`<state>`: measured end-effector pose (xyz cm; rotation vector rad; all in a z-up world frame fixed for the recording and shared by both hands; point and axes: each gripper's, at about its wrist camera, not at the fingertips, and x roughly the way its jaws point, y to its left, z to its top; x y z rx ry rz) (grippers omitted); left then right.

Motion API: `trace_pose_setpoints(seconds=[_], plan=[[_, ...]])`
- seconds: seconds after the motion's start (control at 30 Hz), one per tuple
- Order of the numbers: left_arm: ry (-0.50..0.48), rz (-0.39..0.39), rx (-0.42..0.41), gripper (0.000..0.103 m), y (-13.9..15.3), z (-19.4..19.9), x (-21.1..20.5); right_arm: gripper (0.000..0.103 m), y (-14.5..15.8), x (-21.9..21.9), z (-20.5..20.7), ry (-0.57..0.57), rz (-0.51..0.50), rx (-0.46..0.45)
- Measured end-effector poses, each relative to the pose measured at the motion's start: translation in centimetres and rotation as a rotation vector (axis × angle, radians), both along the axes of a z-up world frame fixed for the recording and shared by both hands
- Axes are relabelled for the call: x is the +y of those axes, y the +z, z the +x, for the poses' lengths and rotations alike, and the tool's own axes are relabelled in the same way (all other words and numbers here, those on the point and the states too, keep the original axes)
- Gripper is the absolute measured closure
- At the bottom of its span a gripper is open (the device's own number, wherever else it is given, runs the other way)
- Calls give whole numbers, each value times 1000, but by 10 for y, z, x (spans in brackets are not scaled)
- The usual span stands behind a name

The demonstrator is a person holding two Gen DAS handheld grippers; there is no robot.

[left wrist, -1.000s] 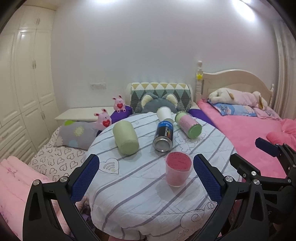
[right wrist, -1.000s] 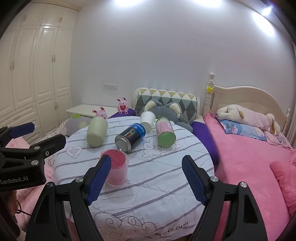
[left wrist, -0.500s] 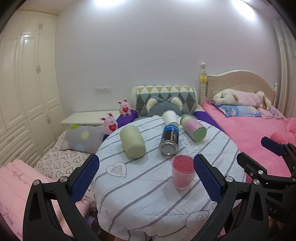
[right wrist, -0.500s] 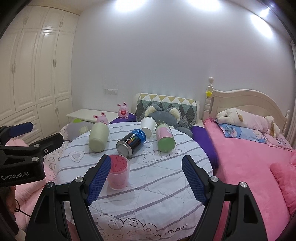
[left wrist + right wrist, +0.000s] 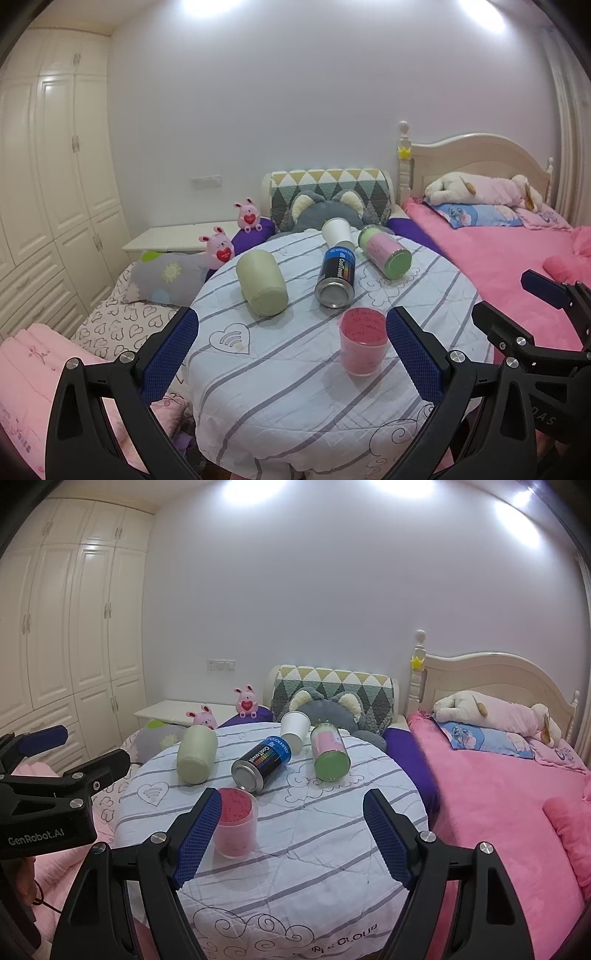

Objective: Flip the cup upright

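A pink translucent cup (image 5: pixel 363 341) (image 5: pixel 236 821) stands upright on the round striped table (image 5: pixel 295 398) (image 5: pixel 314 853). Behind it lie a pale green cup (image 5: pixel 262 282) (image 5: pixel 197 753), a dark blue can (image 5: pixel 335 277) (image 5: pixel 261 762) and a pink jar with a green lid (image 5: pixel 385 251) (image 5: pixel 330 752). A white paper cup (image 5: pixel 336 230) (image 5: pixel 294 727) lies at the far edge. My left gripper (image 5: pixel 291 354) is open and empty, held back over the table's near side. My right gripper (image 5: pixel 291 838) is open and empty, its left finger beside the pink cup.
A pink bed (image 5: pixel 517 251) (image 5: pixel 498 775) with a plush dog lies to the right. A low bed with pillows and pink bunny toys (image 5: pixel 219 249) is at the left. White wardrobes (image 5: pixel 66 627) line the left wall. A grey plush (image 5: pixel 325 210) sits behind the table.
Both grippers have drawn back and up from the table, so the objects look smaller and farther. The objects themselves have not moved.
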<state>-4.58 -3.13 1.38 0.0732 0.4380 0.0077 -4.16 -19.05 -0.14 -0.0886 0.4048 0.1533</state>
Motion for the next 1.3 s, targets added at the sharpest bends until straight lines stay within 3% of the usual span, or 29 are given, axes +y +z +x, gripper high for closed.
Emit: trace_pose_setpoints(seconds=[1.3], plan=[[3,48,91,0,-23,36,-17,23,-20,-26,29,-7,72,72]])
